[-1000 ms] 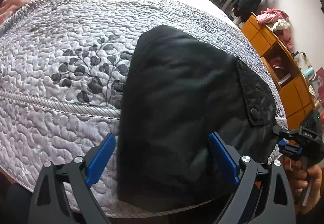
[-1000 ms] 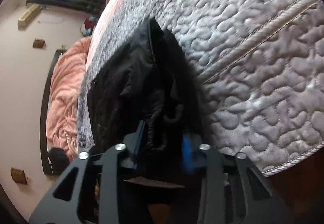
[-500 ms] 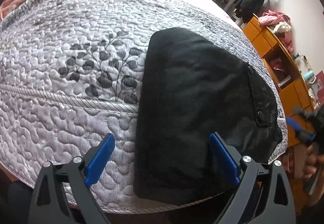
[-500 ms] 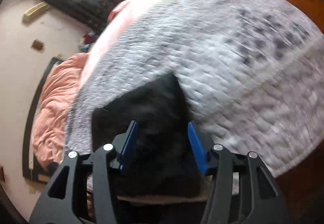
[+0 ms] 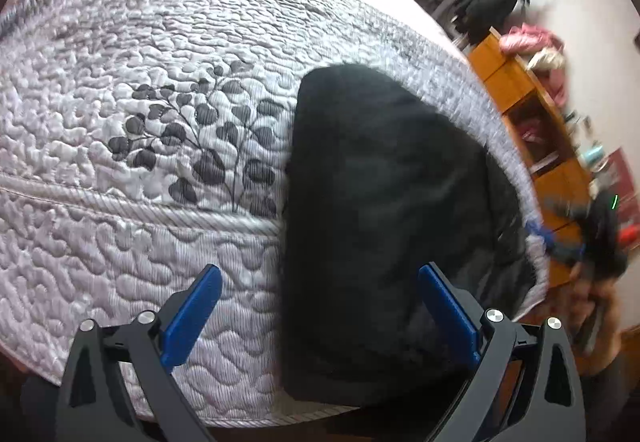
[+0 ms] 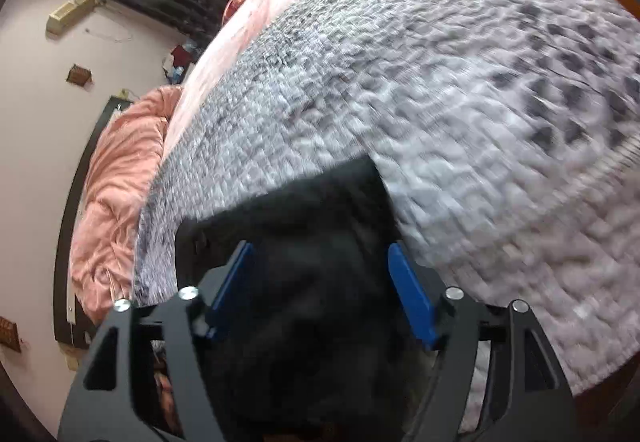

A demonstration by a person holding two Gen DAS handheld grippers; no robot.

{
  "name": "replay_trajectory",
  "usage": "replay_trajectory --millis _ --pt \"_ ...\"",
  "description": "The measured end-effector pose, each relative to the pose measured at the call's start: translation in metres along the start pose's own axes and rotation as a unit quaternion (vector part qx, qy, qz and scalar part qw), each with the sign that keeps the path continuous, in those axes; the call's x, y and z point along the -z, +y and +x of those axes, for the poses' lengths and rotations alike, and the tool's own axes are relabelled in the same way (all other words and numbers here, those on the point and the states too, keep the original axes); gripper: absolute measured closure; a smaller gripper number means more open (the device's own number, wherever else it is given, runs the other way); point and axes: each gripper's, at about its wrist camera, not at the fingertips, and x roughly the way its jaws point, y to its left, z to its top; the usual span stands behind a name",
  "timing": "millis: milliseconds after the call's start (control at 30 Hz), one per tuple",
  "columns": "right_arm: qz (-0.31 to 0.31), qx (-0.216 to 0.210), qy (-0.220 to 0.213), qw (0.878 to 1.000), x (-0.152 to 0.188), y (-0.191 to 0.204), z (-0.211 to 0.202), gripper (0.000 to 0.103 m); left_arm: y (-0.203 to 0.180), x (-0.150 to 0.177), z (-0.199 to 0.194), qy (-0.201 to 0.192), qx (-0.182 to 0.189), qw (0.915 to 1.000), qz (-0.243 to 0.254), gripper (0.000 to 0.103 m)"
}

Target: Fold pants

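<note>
The pants [image 5: 384,210] are black and lie folded in a flat block on the bed [image 5: 120,242]. They sit on the grey quilt [image 5: 152,54], right at the near edge of the bed and close to its right side. A print of dark leaves [image 5: 200,146] on the quilt is just left of the pants. A raised cord line in the quilt runs up to the left side of the pants.

The left tongs [image 5: 318,316] are wide apart and hold nothing. One blue pad [image 5: 190,316] is over the quilt, left of the pants. The other blue pad is over the near right part of the pants. It is hard to tell if it touches them.

The right tongs [image 6: 320,290] are also apart and hold nothing. The pants fill the space between the two blue pads in the right wrist view, which is blurry. In the left wrist view the right tongs [image 5: 560,242] show as a blur just past the right edge of the bed, near the pants.

A pink blanket [image 6: 120,178] is bunched up at the far end of the bed, well away from the pants. An orange shelf [image 5: 532,122] stands by the wall, past the bed's right side.
</note>
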Motion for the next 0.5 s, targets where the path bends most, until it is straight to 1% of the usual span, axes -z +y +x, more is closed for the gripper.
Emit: replay_trajectory --millis 33,67,100,133,167,200,233,267,333,367,433,500 --pt "0.002 0.007 0.004 1.0 0.005 -0.005 -0.005 0.016 0.005 -0.004 0.0 0.006 0.019 0.9998 -0.004 0.004" --pt "0.006 0.01 0.014 1.0 0.013 -0.014 -0.008 0.01 0.01 -0.009 0.001 0.015 0.038 0.9991 -0.008 0.004" --pt "0.01 0.007 0.025 1.0 0.019 -0.022 -0.009 0.01 0.016 -0.014 0.004 0.026 0.059 0.9978 -0.014 0.004" --pt "0.019 0.005 0.035 0.999 0.024 -0.032 -0.01 0.01 0.02 -0.017 0.006 0.034 0.07 0.9968 -0.019 0.004" --pt "0.034 -0.006 0.043 0.998 0.026 -0.042 -0.008 0.01 0.028 -0.024 0.012 0.052 0.092 0.9939 -0.031 0.004" --pt "0.046 -0.023 0.048 0.998 0.027 -0.047 -0.007 0.01 0.034 -0.029 0.017 0.066 0.114 0.9902 -0.045 0.004" --pt "0.065 -0.054 0.058 0.995 0.029 -0.055 -0.005 0.008 0.041 -0.033 0.023 0.078 0.136 0.9858 -0.06 0.004" --pt "0.088 -0.086 0.072 0.99 0.029 -0.064 0.001 0.008 0.049 -0.039 0.03 0.095 0.16 0.9795 -0.077 0.004" --pt "0.113 -0.108 0.088 0.984 0.029 -0.073 0.01 0.008 0.059 -0.048 0.038 0.108 0.181 0.9732 -0.092 0.004" --pt "0.114 -0.12 0.092 0.982 0.029 -0.074 0.015 0.007 0.063 -0.054 0.043 0.112 0.189 0.9704 -0.1 0.004" --pt "0.11 -0.126 0.103 0.981 0.028 -0.073 0.024 0.006 0.068 -0.063 0.051 0.118 0.204 0.9652 -0.112 0.004" --pt "0.105 -0.132 0.117 0.979 0.029 -0.071 0.032 0.006 0.069 -0.069 0.057 0.122 0.211 0.9631 -0.113 0.004"
